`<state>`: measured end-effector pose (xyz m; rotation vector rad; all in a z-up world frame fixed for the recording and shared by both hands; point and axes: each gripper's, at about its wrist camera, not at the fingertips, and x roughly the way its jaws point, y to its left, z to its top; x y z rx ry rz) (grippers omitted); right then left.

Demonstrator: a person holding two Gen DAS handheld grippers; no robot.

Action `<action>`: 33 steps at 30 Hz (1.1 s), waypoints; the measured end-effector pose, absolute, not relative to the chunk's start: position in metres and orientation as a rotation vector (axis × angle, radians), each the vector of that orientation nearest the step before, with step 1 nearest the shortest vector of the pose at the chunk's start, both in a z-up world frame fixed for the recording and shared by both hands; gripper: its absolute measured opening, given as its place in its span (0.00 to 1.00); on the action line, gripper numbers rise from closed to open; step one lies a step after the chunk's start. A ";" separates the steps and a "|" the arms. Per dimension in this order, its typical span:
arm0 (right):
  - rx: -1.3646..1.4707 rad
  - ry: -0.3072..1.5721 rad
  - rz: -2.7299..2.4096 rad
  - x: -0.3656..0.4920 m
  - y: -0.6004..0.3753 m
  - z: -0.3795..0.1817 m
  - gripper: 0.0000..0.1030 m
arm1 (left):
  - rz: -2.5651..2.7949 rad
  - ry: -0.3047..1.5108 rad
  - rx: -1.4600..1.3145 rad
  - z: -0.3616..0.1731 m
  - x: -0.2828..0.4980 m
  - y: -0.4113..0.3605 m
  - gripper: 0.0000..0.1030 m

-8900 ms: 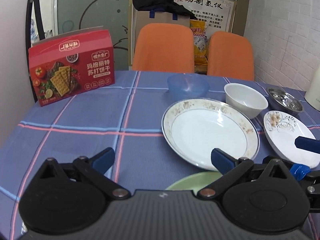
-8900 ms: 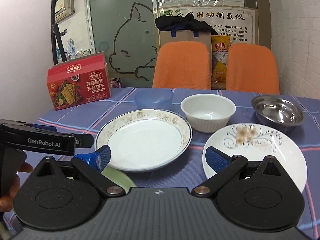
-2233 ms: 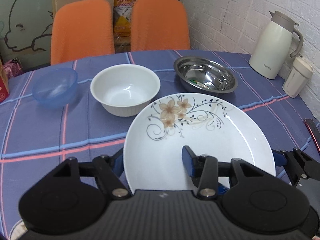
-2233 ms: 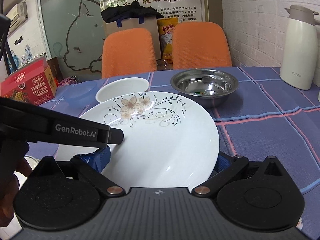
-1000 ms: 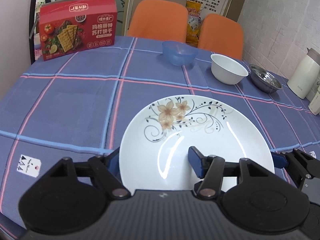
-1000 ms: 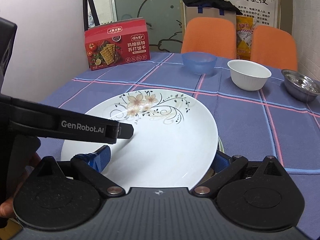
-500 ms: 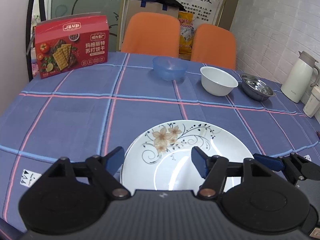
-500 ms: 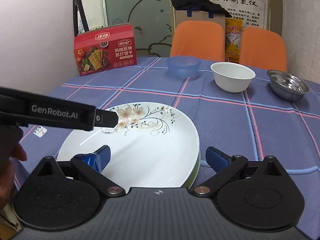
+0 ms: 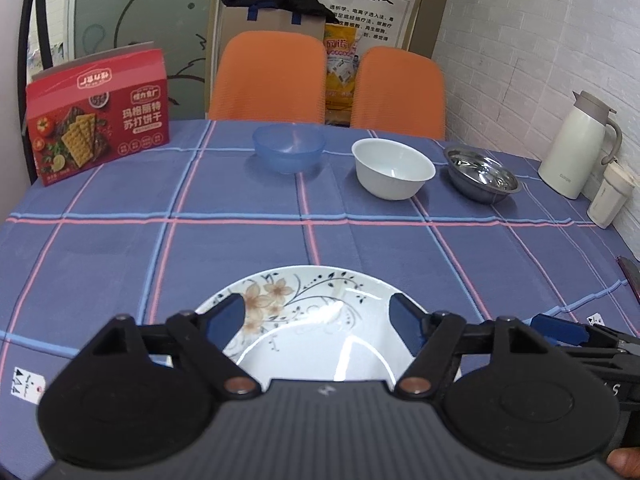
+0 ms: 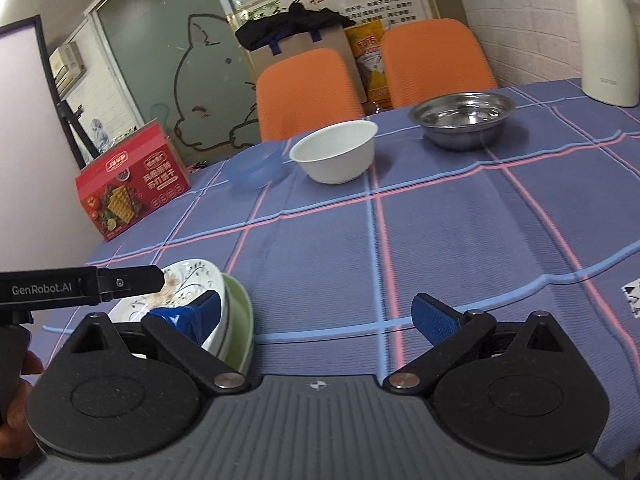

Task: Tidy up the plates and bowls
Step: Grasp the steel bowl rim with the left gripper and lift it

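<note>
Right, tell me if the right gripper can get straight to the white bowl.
Probably yes: the right gripper is open and empty, and only bare tablecloth lies between it and the white bowl.

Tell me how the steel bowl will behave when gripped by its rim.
The steel bowl looks thin-walled, so probably light and rigid. Its polished, reflective surface may slip between pads. Its wide shape suggests it should sit stable, unlikely to tip.

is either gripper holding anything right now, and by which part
Nothing is held. The left gripper is open above the floral plate, which lies on the plate stack. The right gripper is open over bare tablecloth.
</note>
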<state>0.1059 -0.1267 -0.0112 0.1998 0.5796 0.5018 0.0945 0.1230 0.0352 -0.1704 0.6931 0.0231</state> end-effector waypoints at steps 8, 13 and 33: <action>0.357 0.612 0.450 0.132 -0.182 -0.021 0.87 | -0.028 0.724 -0.098 0.040 0.126 0.076 0.71; 0.393 0.603 0.415 0.155 -0.208 -0.018 0.87 | -0.064 0.746 -0.037 0.044 0.154 0.045 0.72; 0.187 0.595 0.255 0.345 -0.227 0.002 0.87 | -0.325 0.821 -0.069 0.054 0.426 -0.028 0.73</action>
